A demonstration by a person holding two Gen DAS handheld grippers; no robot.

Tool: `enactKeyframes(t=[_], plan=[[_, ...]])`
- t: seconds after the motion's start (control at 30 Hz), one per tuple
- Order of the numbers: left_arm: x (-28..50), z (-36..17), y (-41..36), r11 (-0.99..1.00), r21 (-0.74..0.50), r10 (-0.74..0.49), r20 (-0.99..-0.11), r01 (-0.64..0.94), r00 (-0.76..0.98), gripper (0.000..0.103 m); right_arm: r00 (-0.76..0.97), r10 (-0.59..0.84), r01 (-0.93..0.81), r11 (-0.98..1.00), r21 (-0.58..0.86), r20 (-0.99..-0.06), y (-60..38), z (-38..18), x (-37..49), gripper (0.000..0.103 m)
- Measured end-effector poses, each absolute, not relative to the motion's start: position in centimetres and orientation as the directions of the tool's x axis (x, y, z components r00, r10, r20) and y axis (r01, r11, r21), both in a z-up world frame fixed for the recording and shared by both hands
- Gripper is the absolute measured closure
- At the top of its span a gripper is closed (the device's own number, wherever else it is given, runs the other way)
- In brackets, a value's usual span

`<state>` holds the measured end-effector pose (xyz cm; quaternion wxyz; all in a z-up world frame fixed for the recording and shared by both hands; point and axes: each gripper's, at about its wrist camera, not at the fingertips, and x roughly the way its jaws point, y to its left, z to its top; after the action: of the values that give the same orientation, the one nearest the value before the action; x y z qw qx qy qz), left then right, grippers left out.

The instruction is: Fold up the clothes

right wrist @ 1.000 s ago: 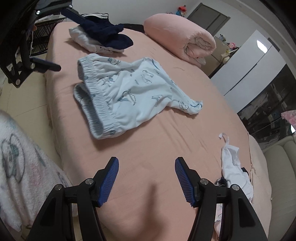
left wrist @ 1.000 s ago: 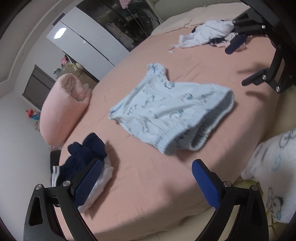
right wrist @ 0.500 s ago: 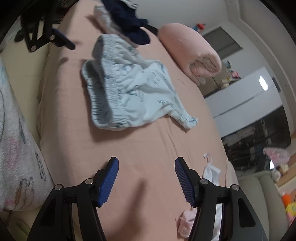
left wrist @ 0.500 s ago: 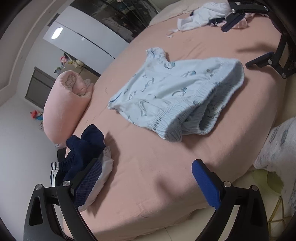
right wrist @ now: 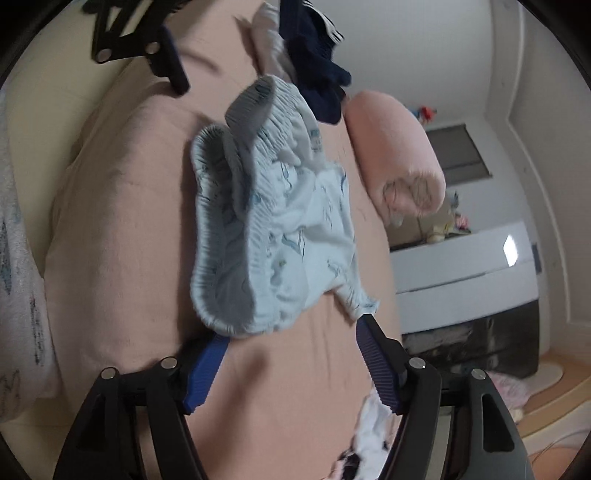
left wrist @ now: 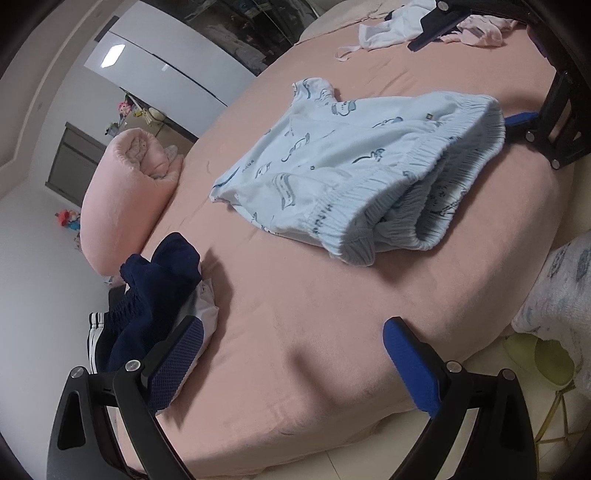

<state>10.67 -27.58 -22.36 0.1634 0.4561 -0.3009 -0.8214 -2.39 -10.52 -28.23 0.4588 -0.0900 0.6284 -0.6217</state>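
Note:
Light blue printed shorts [left wrist: 351, 166] lie crumpled on the pink bed [left wrist: 314, 332], with the elastic waistband towards the bed's near edge. My left gripper [left wrist: 291, 363] hovers open over bare sheet, short of the shorts and beside a navy garment [left wrist: 159, 291]. My right gripper [right wrist: 291, 365] is right at the waistband of the shorts [right wrist: 273, 229]. Its jaws are opening. One of its fingertips [right wrist: 218, 341] touches the waistband's edge, and no cloth is pressed between the pads. In the left wrist view one blue finger [left wrist: 519, 119] shows beside the waistband.
A rolled pink quilt [left wrist: 122, 192] lies at the far side of the bed. White and pink garments [left wrist: 391, 29] lie at the far end, and one white garment [right wrist: 369, 424] sits under my right gripper. A patterned white blanket [left wrist: 565, 295] hangs by the bed's near edge.
My right gripper has rolled and moved in from bare sheet up to the shorts' waistband, its jaws wider. My left gripper has sunk a little towards the bed, still open.

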Motion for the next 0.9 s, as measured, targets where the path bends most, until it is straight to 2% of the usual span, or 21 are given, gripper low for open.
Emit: enactKeyframes(t=[0.1, 0.2, 0.3, 0.6, 0.63, 0.7, 0.73, 0.77, 0.9], plan=[[10.8, -22.4, -27.6, -0.768, 0.64, -0.537, -0.655, -0.013, -0.531, 0.004, -0.556, -0.684, 0.476, 0.205, -0.855, -0.473, -11.0, -27.8, -2.9, 0.028], [10.8, -22.4, -27.5, -0.764, 0.645, -0.534, -0.657, -0.028, -0.532, 0.004, -0.589, -0.68, 0.469, 0.152, -0.87, -0.437, -12.2, -27.2, -3.7, 0.028], [10.7, -22.4, -27.2, -0.744, 0.667, -0.546, -0.644, -0.044, -0.537, 0.004, -0.617, -0.69, 0.423, 0.116, -0.899, -0.379, -13.7, -27.5, -3.8, 0.028], [10.5, -21.3, -26.8, -0.724, 0.688, -0.533, -0.608, -0.056, -0.588, 0.004, -0.523, -0.796, 0.232, 0.21, -0.95, -0.304, -13.3, -29.5, -2.3, 0.029], [10.4, -21.2, -26.8, -0.721, 0.69, -0.531, -0.603, -0.056, -0.595, 0.004, -0.503, -0.804, 0.234, 0.226, -0.946, -0.317, -13.0, -29.7, -2.3, 0.035], [10.2, -21.2, -26.7, -0.717, 0.695, -0.529, -0.593, -0.054, -0.607, 0.004, -0.454, -0.807, 0.261, 0.286, -0.922, -0.379, -12.5, -30.3, -2.4, 0.061], [10.1, -21.2, -26.6, -0.713, 0.699, -0.531, -0.587, -0.052, -0.612, 0.004, -0.437, -0.79, 0.287, 0.33, -0.899, -0.429, -12.4, -30.9, -2.5, 0.087], [10.0, -21.2, -26.6, -0.708, 0.705, -0.533, -0.578, -0.049, -0.618, 0.004, -0.429, -0.78, 0.294, 0.356, -0.887, -0.455, -12.2, -31.4, -2.5, 0.095], [9.6, -21.5, -26.0, -0.667, 0.743, -0.547, -0.533, -0.048, -0.646, 0.004, -0.45, -0.755, 0.306, 0.372, -0.876, -0.478, -12.8, -30.8, -2.8, 0.095]])
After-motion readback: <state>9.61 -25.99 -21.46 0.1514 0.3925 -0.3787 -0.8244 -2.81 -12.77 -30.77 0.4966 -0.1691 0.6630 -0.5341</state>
